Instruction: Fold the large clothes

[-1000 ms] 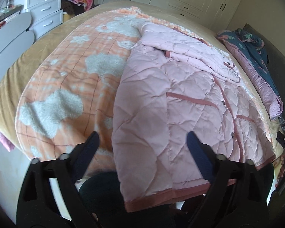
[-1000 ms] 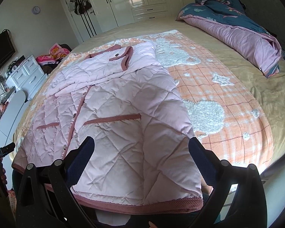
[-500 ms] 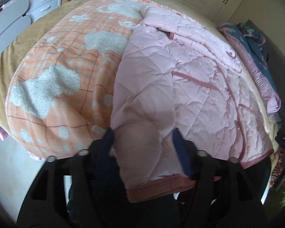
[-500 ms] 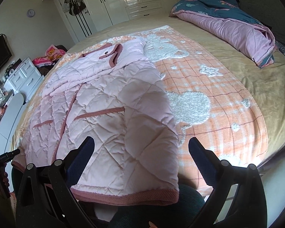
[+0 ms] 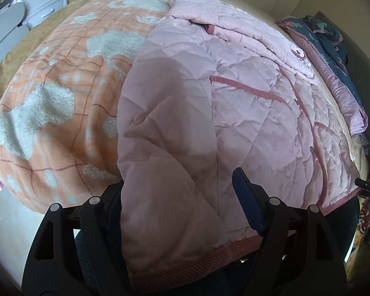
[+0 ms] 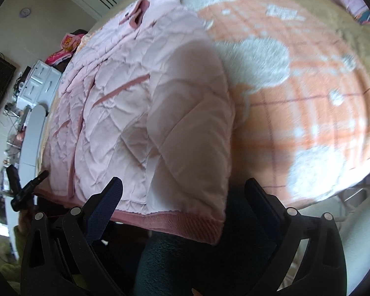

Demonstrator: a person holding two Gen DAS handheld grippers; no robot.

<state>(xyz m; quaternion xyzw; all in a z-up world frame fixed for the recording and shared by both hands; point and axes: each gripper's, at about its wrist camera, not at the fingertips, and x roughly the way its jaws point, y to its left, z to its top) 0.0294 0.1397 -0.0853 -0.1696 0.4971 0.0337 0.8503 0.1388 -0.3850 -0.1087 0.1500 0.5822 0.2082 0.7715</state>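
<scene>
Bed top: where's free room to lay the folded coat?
Free: the orange blanket on either side of the pink coat. Crowded: the coat's strip and the far edge with the rolled quilt.

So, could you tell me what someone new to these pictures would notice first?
A pink quilted jacket with darker pink trim lies spread along the bed, its hem hanging over the near edge. Under it is an orange checked blanket with fluffy white patches, and a dark floral duvet is heaped at the far side. The left gripper and right gripper each straddle a hem corner, fingers apart.
</scene>
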